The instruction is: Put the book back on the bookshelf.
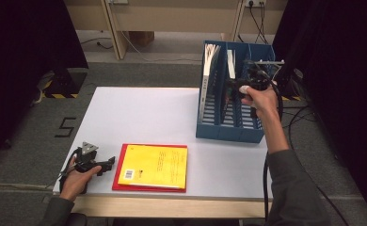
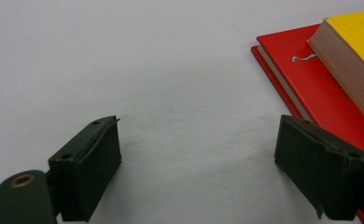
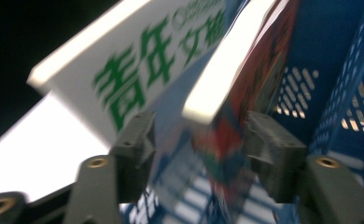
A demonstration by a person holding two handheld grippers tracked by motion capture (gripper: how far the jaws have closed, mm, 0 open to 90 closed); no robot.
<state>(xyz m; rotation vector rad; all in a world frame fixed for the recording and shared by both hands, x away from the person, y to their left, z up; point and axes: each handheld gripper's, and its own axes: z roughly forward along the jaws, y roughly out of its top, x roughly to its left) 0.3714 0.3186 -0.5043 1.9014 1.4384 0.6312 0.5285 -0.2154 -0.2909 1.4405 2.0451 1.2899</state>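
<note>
Step in hand, as judged: filing books into the blue file rack (image 1: 228,127) at the far right of the desk (image 1: 139,113). The right gripper (image 1: 238,87) was at the rack's middle slot, with a colourful-covered book (image 3: 245,88) standing between its jaws; a gap showed on both sides of the book, so the pads were not pressing on it and the book looked released into the slot. A white book with green lettering (image 3: 138,70) stood in the neighbouring slot. The left gripper (image 1: 110,163) rested on the desk near its front edge, jaws wide and empty, just beside the yellow book (image 1: 154,165) lying flat on a red book (image 1: 116,182). Next move, by my reading: draw the right gripper straight back clear of the rack without dragging the book, then take the yellow book off the stack by its edge.
</note>
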